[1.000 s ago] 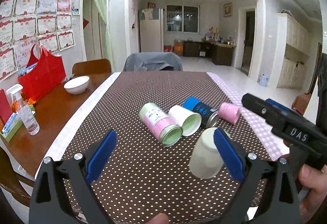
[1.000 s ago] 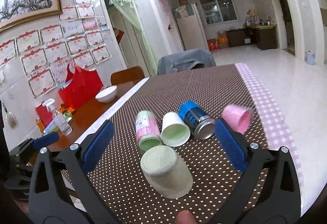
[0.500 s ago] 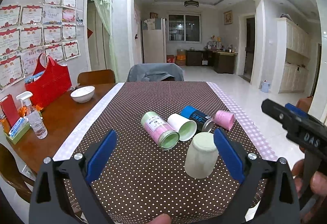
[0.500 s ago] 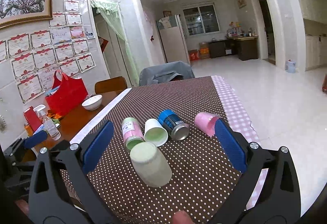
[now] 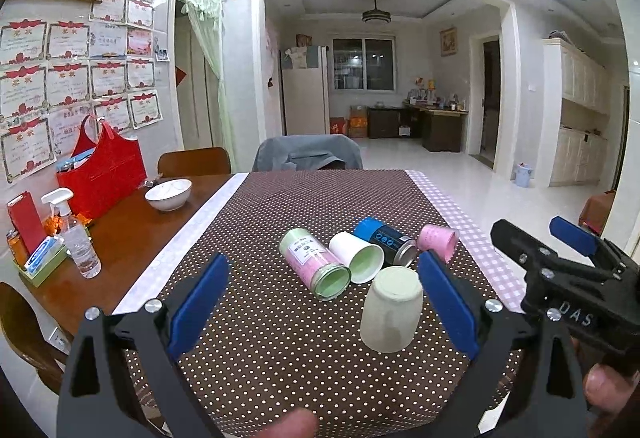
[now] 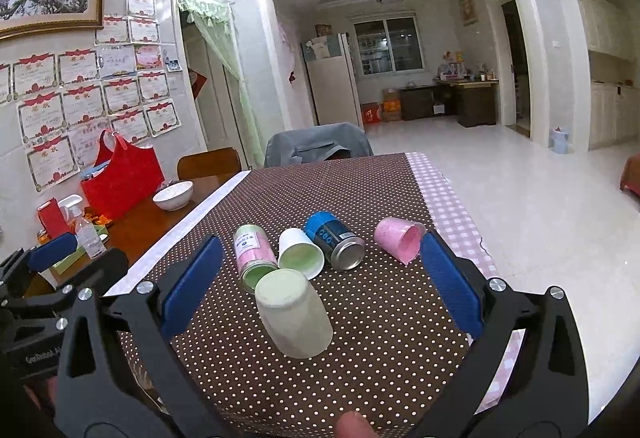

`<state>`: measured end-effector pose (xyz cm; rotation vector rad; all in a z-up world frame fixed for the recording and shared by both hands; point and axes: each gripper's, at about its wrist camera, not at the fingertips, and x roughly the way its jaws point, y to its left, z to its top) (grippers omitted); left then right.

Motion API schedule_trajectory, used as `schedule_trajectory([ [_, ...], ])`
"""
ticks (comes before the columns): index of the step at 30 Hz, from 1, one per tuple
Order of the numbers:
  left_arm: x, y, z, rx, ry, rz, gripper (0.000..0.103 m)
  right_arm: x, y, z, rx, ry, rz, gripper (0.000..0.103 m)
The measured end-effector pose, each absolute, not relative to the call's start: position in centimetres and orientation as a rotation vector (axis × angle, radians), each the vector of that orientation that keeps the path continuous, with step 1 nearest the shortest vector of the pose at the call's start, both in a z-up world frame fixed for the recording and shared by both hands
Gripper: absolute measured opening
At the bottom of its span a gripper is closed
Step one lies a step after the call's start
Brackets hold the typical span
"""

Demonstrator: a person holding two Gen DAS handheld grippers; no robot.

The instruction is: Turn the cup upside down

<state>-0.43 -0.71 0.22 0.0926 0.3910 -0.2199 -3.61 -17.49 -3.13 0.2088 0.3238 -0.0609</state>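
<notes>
A pale green cup stands upside down, base up, on the brown dotted tablecloth; it also shows in the right wrist view. My left gripper is open and empty, held back from the cup, which sits near its right finger. My right gripper is open and empty, with the cup low between its fingers and apart from both. The right gripper also shows at the right edge of the left wrist view.
Behind the cup lie a pink-and-green tin, a white cup, a blue can and a pink cup, all on their sides. A white bowl, spray bottle and red bag stand on the wooden table at left.
Both grippers have pulled back and risen from the table. The pale green cup stands where it was, base up, and now looks farther off.
</notes>
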Motion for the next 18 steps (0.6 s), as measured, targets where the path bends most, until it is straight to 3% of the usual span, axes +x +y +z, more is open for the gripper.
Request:
schedule_trajectory([
  [18, -0.1, 0.6, 0.5, 0.043, 0.373, -0.165, 0.094, -3.3, -17.7, -3.6, 0.203, 0.342, -0.073, 0.097],
])
